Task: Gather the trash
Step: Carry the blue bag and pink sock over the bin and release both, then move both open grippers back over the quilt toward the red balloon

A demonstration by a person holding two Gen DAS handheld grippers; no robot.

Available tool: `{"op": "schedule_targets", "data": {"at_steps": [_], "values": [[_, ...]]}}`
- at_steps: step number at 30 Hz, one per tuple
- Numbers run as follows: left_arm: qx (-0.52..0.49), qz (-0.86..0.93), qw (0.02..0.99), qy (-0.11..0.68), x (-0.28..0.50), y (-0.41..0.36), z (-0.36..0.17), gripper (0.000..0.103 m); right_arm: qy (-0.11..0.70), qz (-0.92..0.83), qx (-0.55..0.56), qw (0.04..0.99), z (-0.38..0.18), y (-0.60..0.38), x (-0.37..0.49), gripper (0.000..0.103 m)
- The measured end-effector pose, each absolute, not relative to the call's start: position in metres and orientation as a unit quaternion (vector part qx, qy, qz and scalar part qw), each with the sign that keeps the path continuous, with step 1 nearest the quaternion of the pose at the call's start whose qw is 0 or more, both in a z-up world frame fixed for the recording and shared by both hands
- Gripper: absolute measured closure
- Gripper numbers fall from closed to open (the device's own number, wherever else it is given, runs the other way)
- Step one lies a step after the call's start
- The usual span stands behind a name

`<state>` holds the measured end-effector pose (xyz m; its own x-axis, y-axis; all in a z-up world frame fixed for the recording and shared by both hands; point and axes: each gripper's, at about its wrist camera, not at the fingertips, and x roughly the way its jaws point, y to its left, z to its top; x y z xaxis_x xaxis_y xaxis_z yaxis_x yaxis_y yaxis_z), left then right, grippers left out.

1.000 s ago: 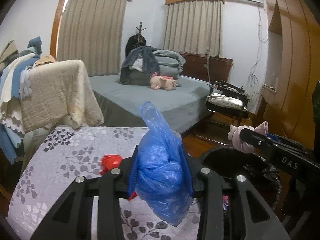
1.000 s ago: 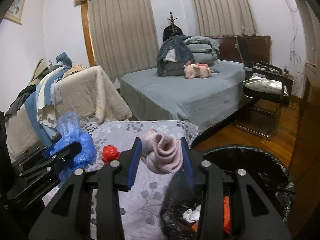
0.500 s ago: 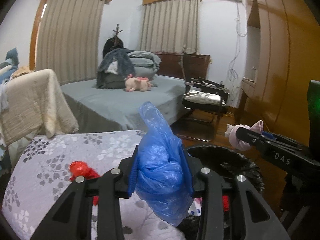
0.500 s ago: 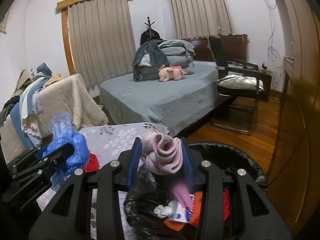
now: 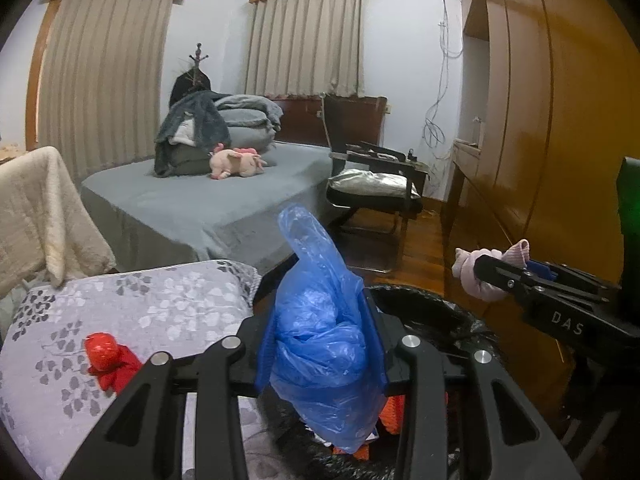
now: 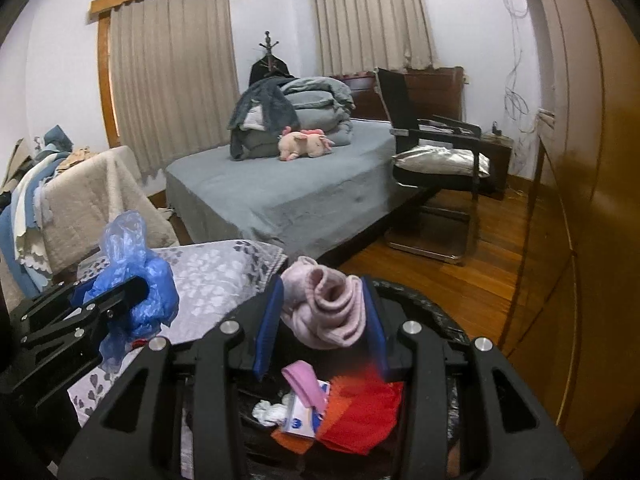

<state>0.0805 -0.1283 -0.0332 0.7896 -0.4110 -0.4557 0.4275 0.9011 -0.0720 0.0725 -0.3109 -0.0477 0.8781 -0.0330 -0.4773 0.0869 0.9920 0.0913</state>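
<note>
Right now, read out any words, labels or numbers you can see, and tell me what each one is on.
"DAS": white letters on the black body of the right gripper, seen from the left wrist camera.
The white and blue packet in the trash bin carries blue print, too small to read.
Nothing else is legible.

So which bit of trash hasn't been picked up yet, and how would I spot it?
Start at the grey bed, then drop to the flowered cloth in front of it. Near its front lies a small red crumpled wrapper, left of the left gripper. It is the only red thing on the cloth, held by neither gripper.
</note>
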Motion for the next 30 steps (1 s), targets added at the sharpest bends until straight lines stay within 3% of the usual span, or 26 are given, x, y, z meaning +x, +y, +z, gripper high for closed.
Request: {"op": "schedule_targets", "data": {"at_steps": [15,19,20,22,24,27,28,30], "values": [[0.024,-0.245,0.931,0.269,0.111,-0.162,-0.066,0.064,0.276,-0.06,0.06,0.957,-0.075,-0.335,0.084,0.065],[0.018,-0.26,0.923,0.282,0.119,-0.167,-0.074,0.058,0.285,-0.069,0.059,0.954,-0.081,-0.338,0.091,0.062],[0.017,-0.262,0.922,0.285,0.121,-0.168,-0.075,0.055,0.286,-0.071,0.059,0.954,-0.081,-0.338,0.092,0.059],[0.011,-0.261,0.92,0.291,0.122,-0.165,-0.078,0.045,0.284,-0.079,0.059,0.954,-0.081,-0.341,0.092,0.043],[0.004,-0.258,0.921,0.292,0.122,-0.16,-0.078,0.041,0.282,-0.081,0.06,0.954,-0.081,-0.342,0.09,0.042],[0.006,-0.248,0.927,0.283,0.118,-0.148,-0.074,0.03,0.272,-0.087,0.062,0.956,-0.078,-0.341,0.085,0.022],[0.007,-0.244,0.928,0.28,0.116,-0.144,-0.072,0.024,0.269,-0.089,0.062,0.957,-0.076,-0.341,0.083,0.013],[0.007,-0.228,0.934,0.276,0.112,-0.132,-0.069,0.013,0.262,-0.087,0.062,0.959,-0.072,-0.337,0.079,0.007]]}}
